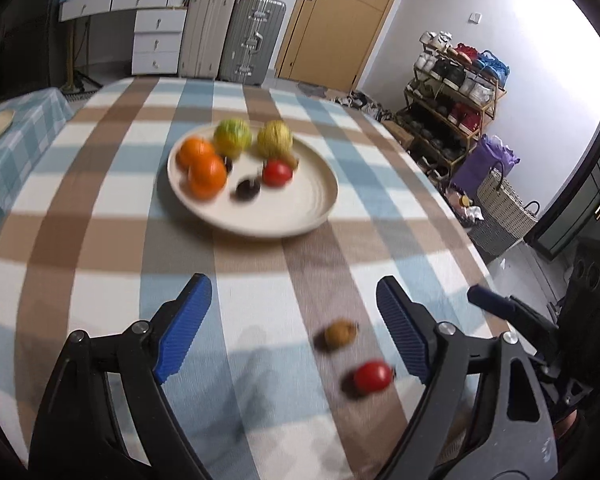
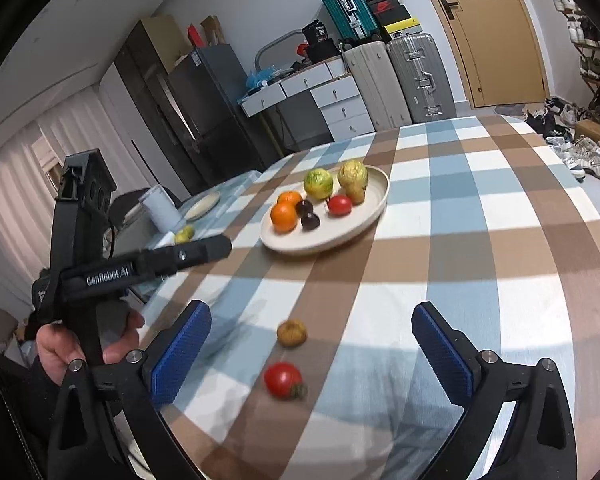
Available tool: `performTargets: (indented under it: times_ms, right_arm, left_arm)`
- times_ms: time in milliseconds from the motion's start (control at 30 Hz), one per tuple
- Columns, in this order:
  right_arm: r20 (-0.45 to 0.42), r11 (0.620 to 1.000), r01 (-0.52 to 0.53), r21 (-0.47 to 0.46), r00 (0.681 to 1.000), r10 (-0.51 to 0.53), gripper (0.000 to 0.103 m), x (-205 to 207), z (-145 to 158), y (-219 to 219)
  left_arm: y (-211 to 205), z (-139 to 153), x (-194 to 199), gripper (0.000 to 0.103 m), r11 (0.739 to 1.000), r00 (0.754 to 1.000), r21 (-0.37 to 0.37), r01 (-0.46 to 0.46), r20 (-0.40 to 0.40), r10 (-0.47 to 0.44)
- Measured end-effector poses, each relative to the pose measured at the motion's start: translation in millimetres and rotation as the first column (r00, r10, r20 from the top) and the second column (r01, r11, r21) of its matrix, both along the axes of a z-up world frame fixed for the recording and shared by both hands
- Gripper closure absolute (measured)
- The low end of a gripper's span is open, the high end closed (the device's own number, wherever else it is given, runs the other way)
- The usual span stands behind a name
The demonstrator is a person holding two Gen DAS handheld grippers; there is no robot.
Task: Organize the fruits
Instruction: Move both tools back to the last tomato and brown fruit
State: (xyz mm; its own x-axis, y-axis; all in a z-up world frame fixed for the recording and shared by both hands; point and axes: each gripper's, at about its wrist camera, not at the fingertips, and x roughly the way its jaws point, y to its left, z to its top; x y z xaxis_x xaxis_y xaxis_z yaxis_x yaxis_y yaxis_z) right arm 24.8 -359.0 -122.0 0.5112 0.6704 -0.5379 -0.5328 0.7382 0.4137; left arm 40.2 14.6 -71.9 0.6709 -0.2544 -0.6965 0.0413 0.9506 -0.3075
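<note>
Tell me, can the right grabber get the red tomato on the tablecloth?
Probably yes. The right gripper is open wide, and the red tomato lies on the bare cloth between its blue fingers, with nothing in the way. The small brown fruit sits just beyond it, clear of the path.

A round cream ceramic plate [image 2: 374,200] holds two oranges [image 2: 284,216], two yellow-green fruits [image 2: 318,183], two dark plums [image 2: 310,221] and a red tomato [image 2: 339,205]. A second red tomato [image 2: 283,379] and a small brown fruit [image 2: 291,333] lie apart on the checked surface [image 2: 480,280].

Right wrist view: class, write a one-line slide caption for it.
Open right gripper above a checked tablecloth, a tomato and a small brown fruit between its fingers, a fruit plate beyond.
</note>
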Motion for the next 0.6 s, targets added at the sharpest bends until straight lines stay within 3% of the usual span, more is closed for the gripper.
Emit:
performTargets:
  times_ms: [200,300,367,600]
  right_arm:
    - [0.023,0.999,-0.014,-0.030,1.000,0.015,0.000,-28,-8,3]
    - [0.035,0.999,-0.017,-0.047,0.999,0.018,0.000,-41,-13,6]
    - [0.044,0.998,-0.018,-0.057,0.999,0.021,0.000,-48,-14,7]
    - [0.017,0.996,-0.039,-0.084,0.999,0.041,0.000,-56,-27,14]
  left_arm:
    - [-2,-24,-25,0.019,1.000,0.999,0.006,0.006,-0.035,-0.006]
    - [-2,-29,-38,0.013,1.000,1.000,0.010,0.005,-0.029,-0.005]
    - [-1,-32,-44,0.003,1.000,1.000,0.007,0.007,-0.028,-0.007]
    - [-1,-40,-60,0.002,0.999,0.999,0.022,0.039,-0.020,-0.038]
